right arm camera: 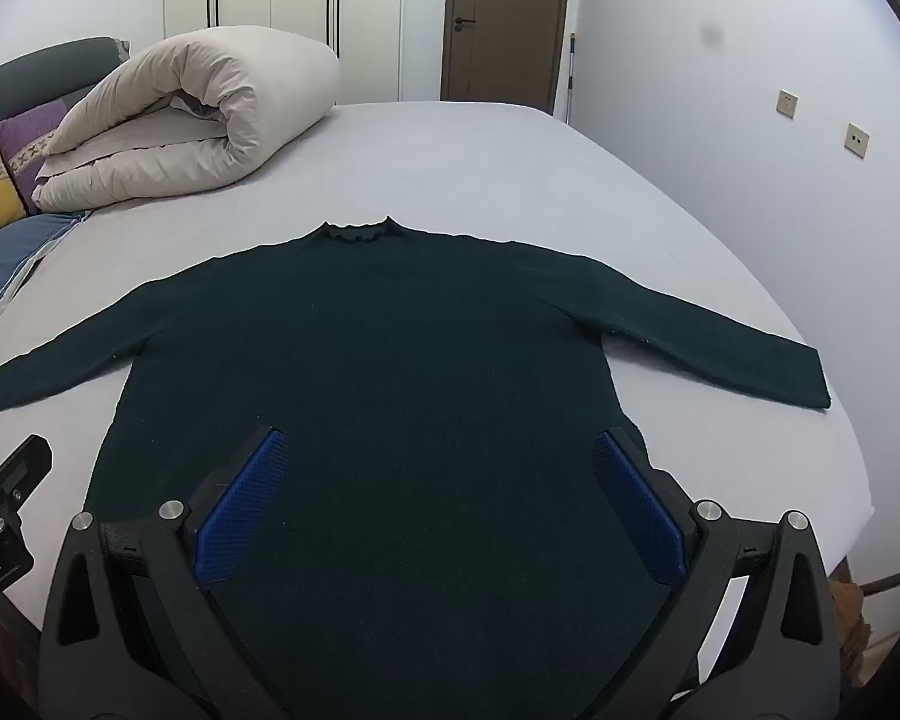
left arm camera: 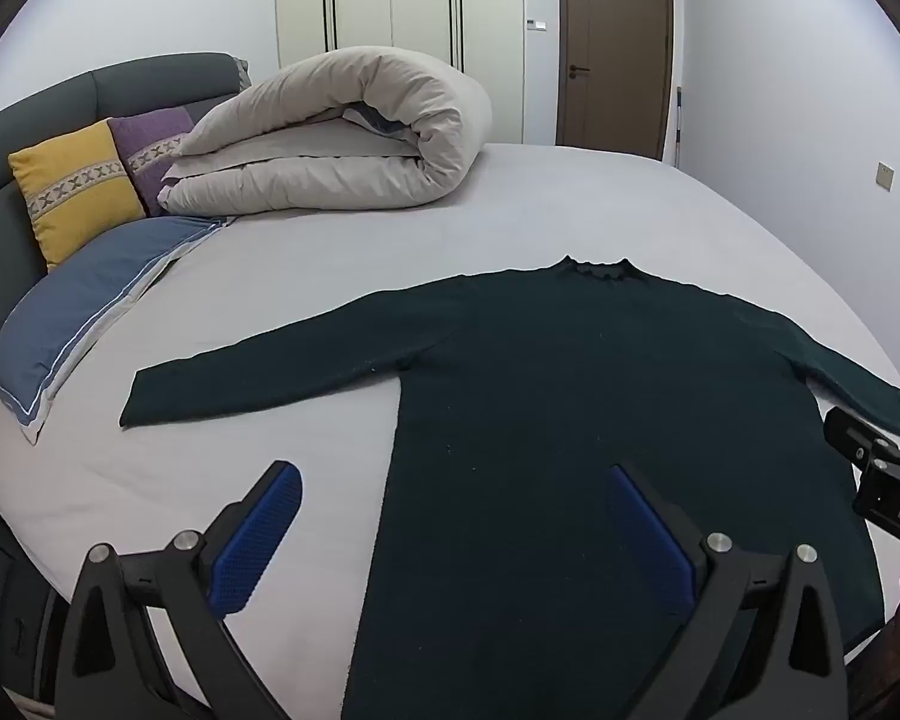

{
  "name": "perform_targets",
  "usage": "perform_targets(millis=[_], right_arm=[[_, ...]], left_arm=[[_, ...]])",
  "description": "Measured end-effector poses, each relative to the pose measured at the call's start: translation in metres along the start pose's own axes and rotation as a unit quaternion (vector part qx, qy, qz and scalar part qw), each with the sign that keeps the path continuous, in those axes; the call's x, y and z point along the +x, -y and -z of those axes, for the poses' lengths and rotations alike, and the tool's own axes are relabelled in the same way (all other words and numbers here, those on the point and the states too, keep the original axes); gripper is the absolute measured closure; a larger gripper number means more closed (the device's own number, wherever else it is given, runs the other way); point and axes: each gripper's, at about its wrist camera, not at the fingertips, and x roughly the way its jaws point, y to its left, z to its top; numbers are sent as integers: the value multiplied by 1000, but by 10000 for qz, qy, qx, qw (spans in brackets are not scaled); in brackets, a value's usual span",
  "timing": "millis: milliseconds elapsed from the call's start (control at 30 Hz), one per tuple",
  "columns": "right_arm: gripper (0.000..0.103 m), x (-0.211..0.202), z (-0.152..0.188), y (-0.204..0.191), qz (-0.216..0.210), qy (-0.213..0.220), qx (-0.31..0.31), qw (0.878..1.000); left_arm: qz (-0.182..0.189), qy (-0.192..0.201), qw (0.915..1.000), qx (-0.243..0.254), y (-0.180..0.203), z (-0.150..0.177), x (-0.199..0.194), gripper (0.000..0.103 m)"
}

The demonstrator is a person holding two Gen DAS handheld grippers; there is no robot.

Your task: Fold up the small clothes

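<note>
A: Nearest your lens are your own fingers. The left gripper [left arm camera: 453,531] stands spread as wide as it goes, nothing between its blue pads [left arm camera: 257,540], nothing touched. The right gripper [right arm camera: 438,495] is the same: wide apart, empty, hanging above the cloth.

B: And the garment?

A: The dark green sweater [right arm camera: 360,372] lies flat on the bed [right arm camera: 480,168], straight ahead of both pairs of fingers and below them. Its collar [right arm camera: 357,231] points away from you and its hem runs under your fingers, so its long axis runs along your line of sight. The sleeves spread sideways.

B: Which hand is nearer to what?

A: Your left fingers straddle the sweater's left edge, one pad over the sheet, one over the body, so the left sleeve [left arm camera: 258,369] is yours on that side. Your right fingers sit over the body, with the right sleeve [right arm camera: 720,348] ahead and out to their right.

B: So the fold hasn't begun?

A: I'd judge not. Likely each sleeve wants bringing inward across the body first.
</note>
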Motion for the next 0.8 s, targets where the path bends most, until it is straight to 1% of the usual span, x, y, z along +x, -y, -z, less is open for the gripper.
perform_targets(millis=[800], right_arm=[[0, -1, -3, 2, 0, -15, -22, 10000]], left_arm=[[7, -14, 10000, 33, -1, -1, 0, 0]])
